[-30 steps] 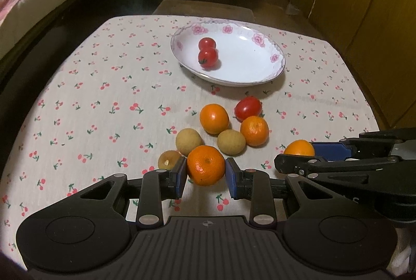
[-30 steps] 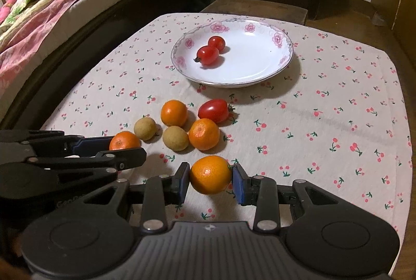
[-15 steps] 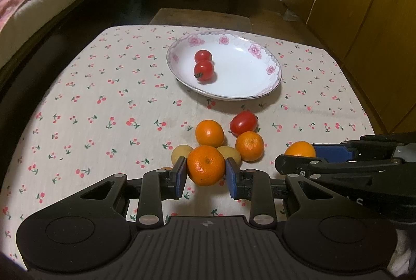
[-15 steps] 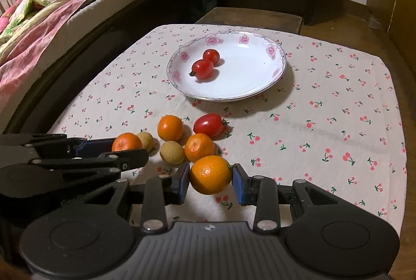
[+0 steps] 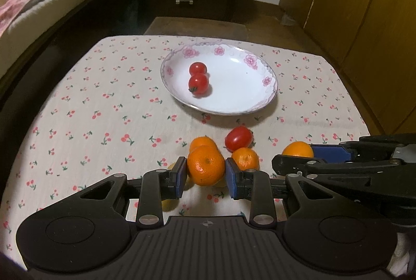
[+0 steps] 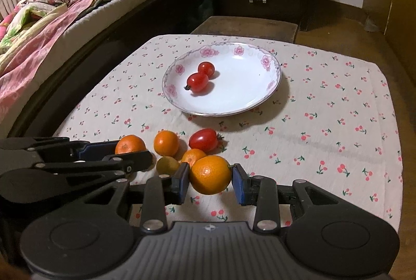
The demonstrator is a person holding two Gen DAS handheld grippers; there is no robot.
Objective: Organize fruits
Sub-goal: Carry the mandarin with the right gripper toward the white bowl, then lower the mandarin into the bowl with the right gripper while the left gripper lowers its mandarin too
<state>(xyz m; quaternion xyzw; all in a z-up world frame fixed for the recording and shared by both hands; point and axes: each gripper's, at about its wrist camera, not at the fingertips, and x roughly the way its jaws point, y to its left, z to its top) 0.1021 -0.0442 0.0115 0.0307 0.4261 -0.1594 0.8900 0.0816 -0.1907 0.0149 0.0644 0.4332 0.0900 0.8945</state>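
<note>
Each gripper's jaws are clamped on an orange, the left gripper (image 5: 206,170) on one orange (image 5: 206,165) and the right gripper (image 6: 210,179) on the other orange (image 6: 210,178), both above the worktop (image 5: 78,108) near the loose fruit. To do this well, carry both level over the plate (image 5: 249,95) and set them down clear of the two tomatoes (image 5: 198,78). Compared with a second ago, the plate looks farther off and the fruit pile lies lower, under the jaws.

Left tongs (image 5: 206,170) pitched down, pads clamped on an orange (image 5: 205,165). Right tongs (image 6: 210,180) alongside, same pitch, clamped on another orange (image 6: 210,178).
</note>
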